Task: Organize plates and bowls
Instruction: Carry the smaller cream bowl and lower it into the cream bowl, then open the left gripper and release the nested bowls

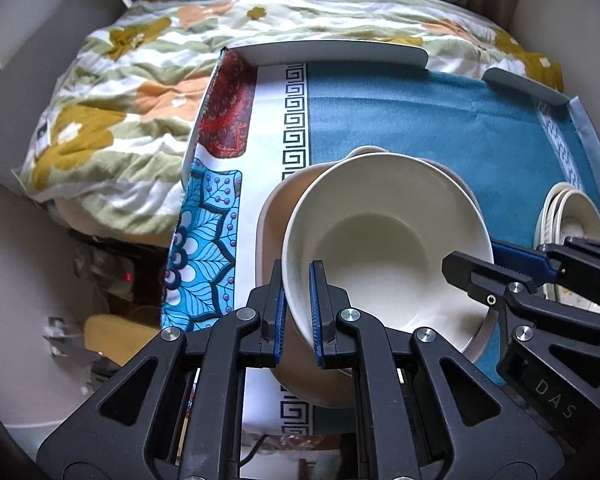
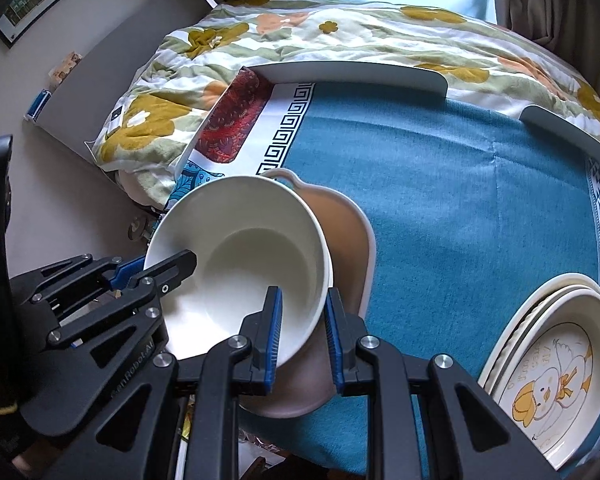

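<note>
The bowl is sitting in the dish on the near left of the tablecloth, while stacked plates are lying near right and the quilt is spreading beyond.

The left gripper pinches the rim of a white bowl. The bowl sits over a brown dish. The right gripper touches the bowl's other side.

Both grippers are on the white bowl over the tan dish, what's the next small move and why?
Probably lower the white bowl level into the tan dish. It sits tilted above the dish, with the left gripper and right gripper each straddling its rim, so nesting looks nearly done.
</note>
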The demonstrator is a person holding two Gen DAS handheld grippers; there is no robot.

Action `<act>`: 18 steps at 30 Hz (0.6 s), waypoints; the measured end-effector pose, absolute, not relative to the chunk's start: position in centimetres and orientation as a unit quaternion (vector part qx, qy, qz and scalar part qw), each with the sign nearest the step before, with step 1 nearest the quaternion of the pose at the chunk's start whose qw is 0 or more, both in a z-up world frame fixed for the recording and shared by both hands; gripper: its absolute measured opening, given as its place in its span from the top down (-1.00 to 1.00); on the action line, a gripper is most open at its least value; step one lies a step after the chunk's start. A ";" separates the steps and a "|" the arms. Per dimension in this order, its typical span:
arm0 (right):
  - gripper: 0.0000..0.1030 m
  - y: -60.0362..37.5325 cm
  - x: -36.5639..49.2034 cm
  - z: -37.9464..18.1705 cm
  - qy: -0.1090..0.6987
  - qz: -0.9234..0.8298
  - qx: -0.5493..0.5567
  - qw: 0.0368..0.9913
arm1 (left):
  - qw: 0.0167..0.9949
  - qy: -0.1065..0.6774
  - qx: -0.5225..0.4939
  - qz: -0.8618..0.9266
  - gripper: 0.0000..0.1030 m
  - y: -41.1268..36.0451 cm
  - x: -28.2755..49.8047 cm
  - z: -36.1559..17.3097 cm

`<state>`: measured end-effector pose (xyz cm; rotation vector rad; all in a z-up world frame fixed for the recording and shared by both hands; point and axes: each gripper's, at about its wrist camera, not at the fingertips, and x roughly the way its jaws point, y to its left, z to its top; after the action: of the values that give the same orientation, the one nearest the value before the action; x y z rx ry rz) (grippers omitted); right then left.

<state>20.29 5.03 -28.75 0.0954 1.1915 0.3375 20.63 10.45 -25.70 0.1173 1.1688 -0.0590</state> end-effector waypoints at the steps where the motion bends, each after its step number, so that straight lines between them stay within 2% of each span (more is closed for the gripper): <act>1: 0.62 5.0 20.3 -28.8 0.558 0.158 0.044 0.814 | 0.832 0.551 0.057 -0.027 0.85 10.5 20.6 -25.7; 13: 0.62 5.1 19.8 -28.3 0.547 0.159 0.048 0.820 | 0.834 0.548 0.069 -0.022 0.85 10.6 20.5 -25.8; 18: 0.62 4.2 18.8 -26.5 0.520 0.149 0.060 0.839 | 0.846 0.529 0.056 -0.026 0.85 11.4 19.8 -24.0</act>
<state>18.76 4.21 -26.51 0.1261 1.0989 0.3140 19.81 11.38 -23.96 0.1183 1.1167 -0.0543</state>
